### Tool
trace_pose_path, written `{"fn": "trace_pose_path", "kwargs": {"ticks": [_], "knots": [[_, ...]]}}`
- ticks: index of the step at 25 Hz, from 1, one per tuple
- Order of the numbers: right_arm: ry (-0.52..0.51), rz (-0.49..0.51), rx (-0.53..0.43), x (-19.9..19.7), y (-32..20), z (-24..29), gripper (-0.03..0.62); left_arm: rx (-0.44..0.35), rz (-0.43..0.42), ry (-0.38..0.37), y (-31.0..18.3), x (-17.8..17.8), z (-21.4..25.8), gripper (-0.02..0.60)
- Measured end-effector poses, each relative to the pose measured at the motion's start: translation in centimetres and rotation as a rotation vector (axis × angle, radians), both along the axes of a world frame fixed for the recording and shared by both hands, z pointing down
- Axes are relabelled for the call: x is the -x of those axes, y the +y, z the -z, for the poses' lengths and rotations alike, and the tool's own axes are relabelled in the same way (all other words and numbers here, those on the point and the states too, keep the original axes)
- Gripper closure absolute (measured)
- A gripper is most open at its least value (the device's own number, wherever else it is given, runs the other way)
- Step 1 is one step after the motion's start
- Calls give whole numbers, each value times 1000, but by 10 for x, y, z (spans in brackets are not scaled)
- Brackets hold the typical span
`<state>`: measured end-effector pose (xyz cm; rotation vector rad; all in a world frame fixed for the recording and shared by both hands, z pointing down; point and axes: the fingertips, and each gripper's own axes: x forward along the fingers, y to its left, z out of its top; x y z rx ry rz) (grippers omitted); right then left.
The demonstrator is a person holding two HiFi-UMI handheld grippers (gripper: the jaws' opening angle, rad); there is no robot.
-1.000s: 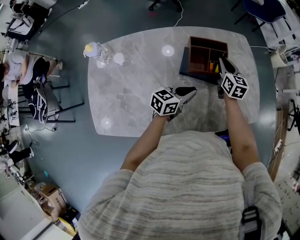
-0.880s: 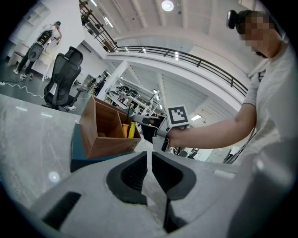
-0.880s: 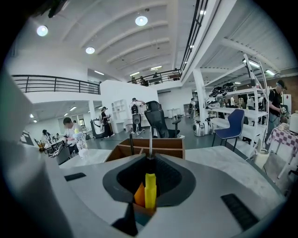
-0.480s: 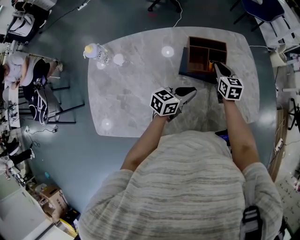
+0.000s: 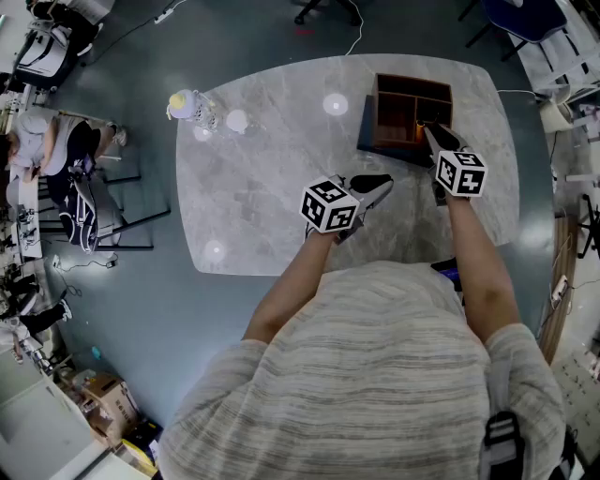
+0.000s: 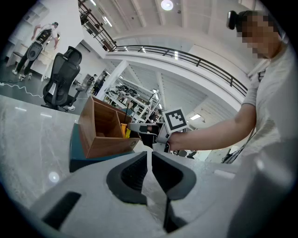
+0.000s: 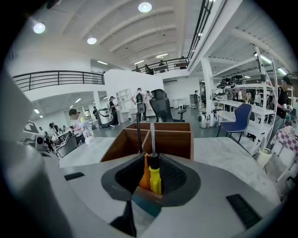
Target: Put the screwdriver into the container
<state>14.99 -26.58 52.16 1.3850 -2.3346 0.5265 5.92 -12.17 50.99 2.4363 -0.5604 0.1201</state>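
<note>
Right gripper view: two screwdrivers (image 7: 144,175) (image 7: 155,180)

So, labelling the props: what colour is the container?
Brown wood container on a dark teal base; clearest in the left gripper view.

Bright, even indoor light comes from round ceiling lamps (image 7: 145,7), whose glare makes white spots on the glossy table (image 5: 272,178). Shadows are faint. The head view is sharp. Both gripper views bulge like a fisheye, with black corners and bent edges.
</note>
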Motion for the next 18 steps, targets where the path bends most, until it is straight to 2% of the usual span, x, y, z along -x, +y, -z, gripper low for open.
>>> {"fn": "trace_pose_path", "kwargs": {"ticks": [4, 18], "knots": [[-13, -3, 9, -2, 3, 0, 505, -1, 2, 3, -1, 0, 0, 538], [-65, 31, 3, 2, 29, 18, 502, -10, 4, 23, -5, -5, 5, 538]]}}
